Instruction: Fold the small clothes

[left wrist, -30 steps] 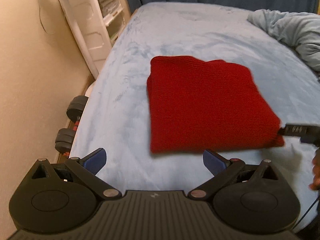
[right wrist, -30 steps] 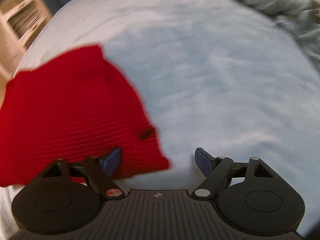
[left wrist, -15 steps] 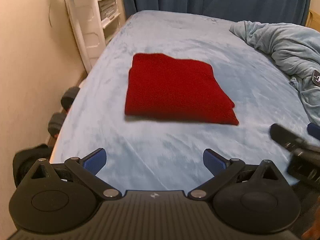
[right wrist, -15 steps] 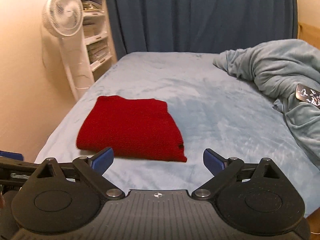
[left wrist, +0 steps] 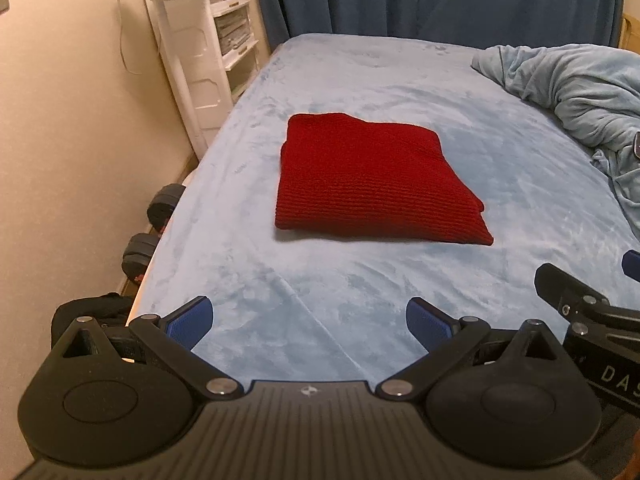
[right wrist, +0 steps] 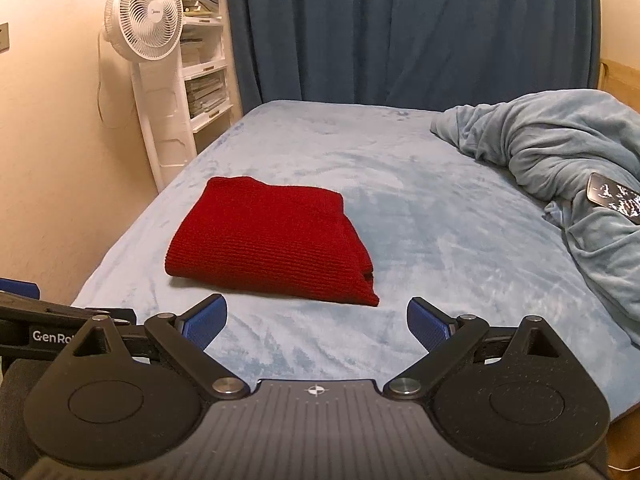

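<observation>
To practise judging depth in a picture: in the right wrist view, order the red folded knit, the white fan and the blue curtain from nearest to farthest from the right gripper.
1. Red folded knit, just ahead of the right gripper, slightly left, on the bed.
2. White fan, far left by the wall.
3. Blue curtain, behind the bed's far end.

Bed (right wrist: 420, 216) w/ light blue plush cover, surface a bit wrinkled, fills most of both views. On it, left of centre & near the left edge, lies a red knit garment (right wrist: 268, 240), folded to a flat rectangle. On the right side lies a bunched pale blue blanket (right wrist: 560, 152); a dark flat item (right wrist: 614, 198) w/ white marks rests on the blanket, not on the cover.
</observation>
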